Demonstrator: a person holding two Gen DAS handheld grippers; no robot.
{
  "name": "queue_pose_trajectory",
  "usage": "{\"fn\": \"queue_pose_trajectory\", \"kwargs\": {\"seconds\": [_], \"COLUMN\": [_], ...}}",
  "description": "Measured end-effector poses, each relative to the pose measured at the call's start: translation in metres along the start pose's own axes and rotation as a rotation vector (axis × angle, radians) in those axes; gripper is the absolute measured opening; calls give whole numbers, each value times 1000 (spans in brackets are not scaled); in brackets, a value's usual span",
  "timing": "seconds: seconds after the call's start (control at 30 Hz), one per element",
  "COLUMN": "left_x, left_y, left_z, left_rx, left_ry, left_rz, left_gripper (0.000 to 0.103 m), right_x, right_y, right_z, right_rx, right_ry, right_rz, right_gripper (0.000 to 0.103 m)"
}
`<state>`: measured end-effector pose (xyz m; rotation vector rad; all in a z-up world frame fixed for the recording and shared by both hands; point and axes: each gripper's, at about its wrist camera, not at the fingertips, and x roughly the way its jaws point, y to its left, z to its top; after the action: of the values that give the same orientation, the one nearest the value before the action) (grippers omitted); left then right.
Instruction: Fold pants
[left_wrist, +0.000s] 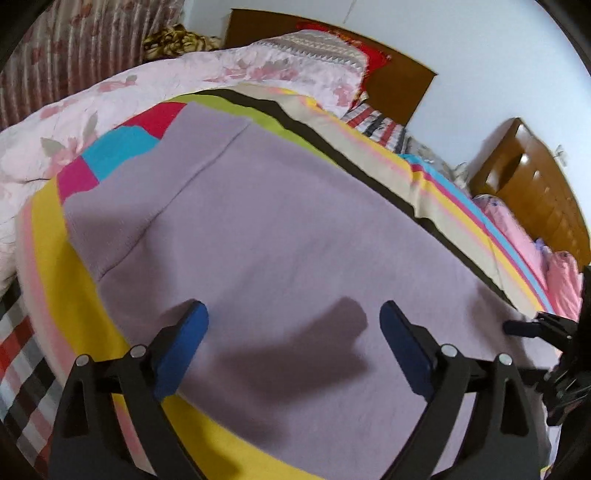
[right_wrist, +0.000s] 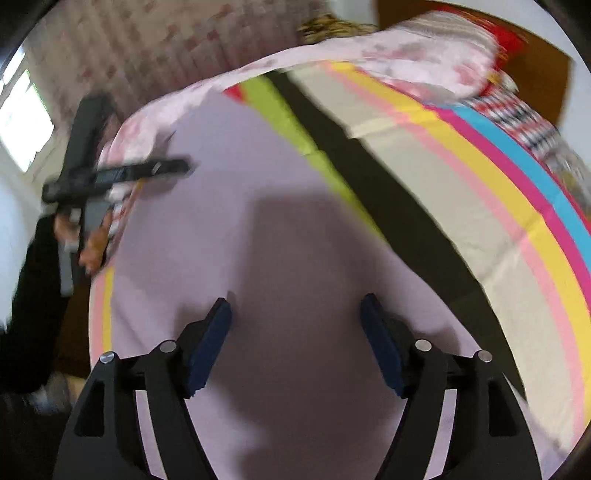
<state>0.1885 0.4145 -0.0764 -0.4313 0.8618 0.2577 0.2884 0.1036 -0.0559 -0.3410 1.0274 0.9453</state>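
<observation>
Left gripper (left_wrist: 293, 314) wide apart, holding nothing; right gripper (right_wrist: 295, 314) the same. Both hover over the lilac pants (left_wrist: 277, 221), flat on the striped bed (left_wrist: 48, 240), legs toward eleven o'clock. Probably halved; folds remain.

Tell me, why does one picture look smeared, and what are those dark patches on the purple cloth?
Right wrist view: motion blur smears the striped blanket and the left claw. Left wrist view: sharper, but the fisheye lens bends the headboard. In both views, the dark patches on the pants are shadows falling near each open claw.
</observation>
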Motion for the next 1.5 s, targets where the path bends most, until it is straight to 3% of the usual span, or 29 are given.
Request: {"fn": "queue_pose_trajectory", "kwargs": {"seconds": [0.07,0.17,0.23,0.3,0.37,0.43,0.47,0.5,0.57,0.63,0.73,0.87,0.93,1.03,1.07,1.13,1.17,1.23,1.3,1.33,1.37,1.43,1.5], "left_x": [-15,-52,-56,-48,-33,-9,5,8,11,2,-23,-30,-21,1,12,30,30,24,9,0,-5,-9,1], "left_y": [0,-38,-78,-126,-157,-176,-181,-185,-197,-210,-250,-339,-377,-421,-431,-445,-449,-447,-450,-452,-456,-462,-465], "left_z": [0,-8,-19,-34,-45,-54,-57,-59,-61,-64,-75,-113,-128,-154,-162,-178,-184,-191,-193,-196,-201,-213,-225], "left_rx": [-28,18,91,213,294,311,298,304,333,324,379,608,701,801,821,867,898,881,847,852,877,933,965], "left_ry": [-19,-80,-52,9,49,125,164,146,136,113,67,115,138,187,207,218,183,178,148,138,132,121,146], "left_rz": [-10,-106,-194,-253,-242,-216,-206,-187,-105,-80,-168,-340,-355,-356,-343,-306,-278,-278,-321,-364,-391,-396,-373], "left_gripper": [92,94,94,95,95,95,96,101,101,100,101,101,101,101,101,101,102,101,101,101,101,101,102], "right_x": [-18,-54,-67,-80,-81,-75,-79,-88,-110,-147,-183,-217,-224,-212,-219,-239,-251,-269,-272,-267,-256,-236,-240], "right_y": [0,-9,-21,-47,-75,-112,-119,-128,-133,-135,-137,-149,-152,-188,-198,-205,-203,-199,-198,-199,-202,-210,-217], "right_z": [-7,-37,-56,-77,-93,-110,-112,-116,-120,-140,-179,-240,-264,-306,-321,-331,-334,-339,-339,-339,-336,-341,-348], "right_rx": [9,9,43,128,199,270,267,294,340,370,410,505,545,627,653,714,730,725,708,691,672,639,662], "right_ry": [-45,-102,-106,-98,-57,-13,-60,-76,-113,-208,-258,-221,-163,-40,-90,-189,-223,-231,-257,-258,-216,-107,-160], "right_rz": [-38,-155,-212,-212,-247,-274,-248,-241,-356,-371,-402,-499,-507,-510,-427,-340,-384,-539,-469,-381,-338,-373,-355], "right_gripper": [72,78,81,82,85,87,86,86,87,88,88,88,88,87,87,87,87,89,89,89,89,89,89]}}
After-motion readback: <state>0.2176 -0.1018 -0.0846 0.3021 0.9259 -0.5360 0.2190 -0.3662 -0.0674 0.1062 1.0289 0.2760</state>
